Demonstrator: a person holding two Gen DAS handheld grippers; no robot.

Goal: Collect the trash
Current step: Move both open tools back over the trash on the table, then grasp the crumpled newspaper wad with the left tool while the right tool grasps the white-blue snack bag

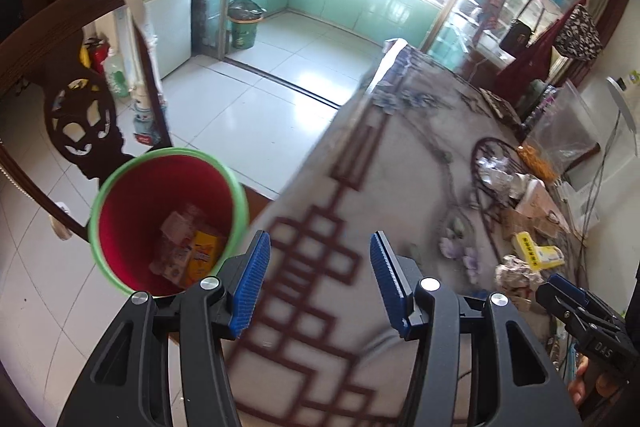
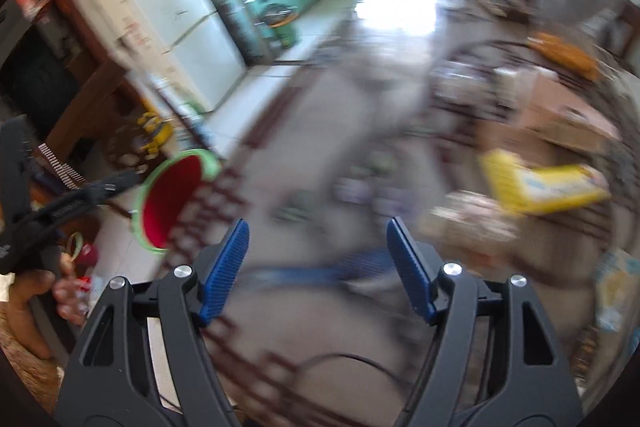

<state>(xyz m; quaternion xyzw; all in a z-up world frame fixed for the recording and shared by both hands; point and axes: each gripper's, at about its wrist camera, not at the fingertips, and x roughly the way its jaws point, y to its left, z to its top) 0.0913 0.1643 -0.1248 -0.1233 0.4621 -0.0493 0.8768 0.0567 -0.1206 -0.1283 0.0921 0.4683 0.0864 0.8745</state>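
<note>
A red bin with a green rim [image 1: 164, 219] stands on the floor beside the table and holds several wrappers and a yellow packet [image 1: 202, 255]. My left gripper [image 1: 320, 279] is open and empty over the table edge, right of the bin. On the table lie a crumpled paper ball [image 1: 518, 273], a yellow box [image 1: 538, 251] and foil scraps [image 1: 498, 173]. My right gripper [image 2: 318, 269] is open and empty above the table; its view is blurred, with the yellow box [image 2: 540, 183] to its upper right and the bin [image 2: 172, 195] to its left.
A patterned tablecloth [image 1: 360, 187] covers the table. A dark carved chair [image 1: 80, 119] stands behind the bin. A plastic bag [image 1: 560, 131] and cardboard [image 1: 536, 203] crowd the table's right side. The right gripper's body [image 1: 580, 319] shows at the lower right of the left view.
</note>
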